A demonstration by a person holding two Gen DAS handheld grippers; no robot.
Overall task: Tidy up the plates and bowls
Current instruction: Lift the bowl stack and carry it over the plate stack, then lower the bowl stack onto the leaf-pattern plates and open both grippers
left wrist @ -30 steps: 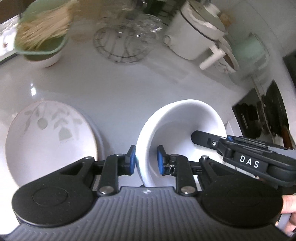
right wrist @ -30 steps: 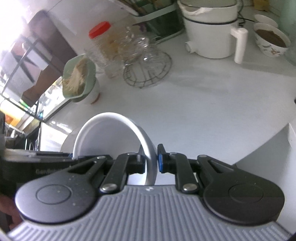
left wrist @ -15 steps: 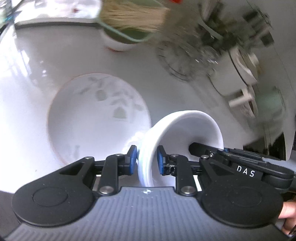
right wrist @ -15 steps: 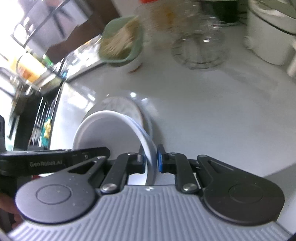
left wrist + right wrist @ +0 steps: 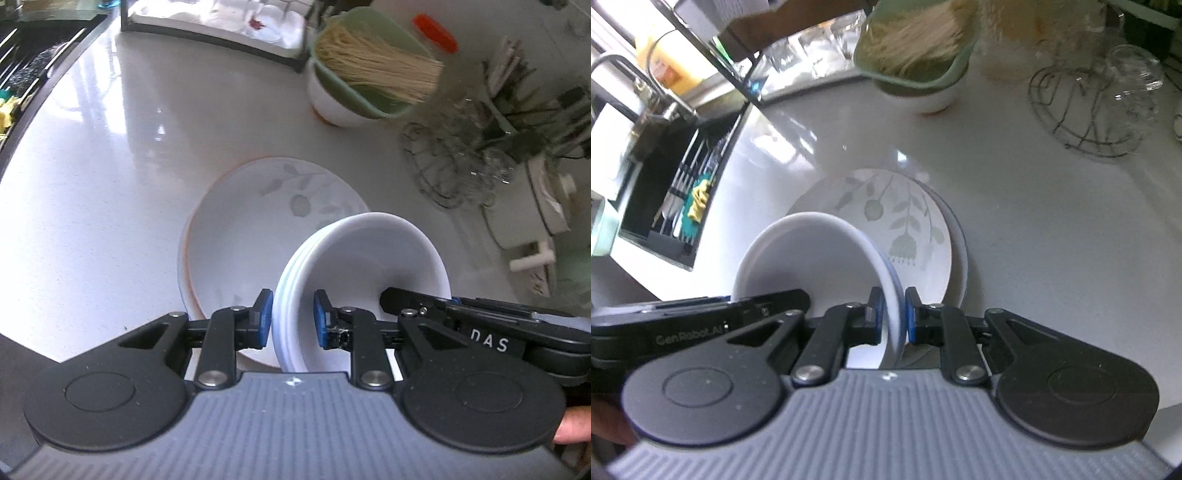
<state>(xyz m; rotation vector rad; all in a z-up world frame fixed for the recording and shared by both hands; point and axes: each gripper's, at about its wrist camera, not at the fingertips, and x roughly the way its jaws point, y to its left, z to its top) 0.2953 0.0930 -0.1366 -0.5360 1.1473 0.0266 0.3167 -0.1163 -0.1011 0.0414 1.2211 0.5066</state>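
Observation:
A stack of white bowls (image 5: 369, 266) is held between both grippers above the counter. My left gripper (image 5: 293, 320) is shut on the stack's left rim. My right gripper (image 5: 892, 320) is shut on the opposite rim; the stack also shows in the right wrist view (image 5: 809, 258). Each gripper's body shows in the other's view. Just beyond and below the bowls lies a leaf-patterned white plate (image 5: 251, 236) on the white counter; it also shows in the right wrist view (image 5: 905, 218), resting on another plate.
A green container of noodles on a white bowl (image 5: 365, 74) stands behind the plate. A wire rack with glasses (image 5: 454, 166) and a white pot (image 5: 546, 218) are to the right. A sink (image 5: 676, 192) lies at the left counter edge. A dish rack (image 5: 221, 22) stands at the back.
Both grippers carried the bowl stack left, toward the leaf plate. The plate now lies directly ahead, and the sink has come into view.

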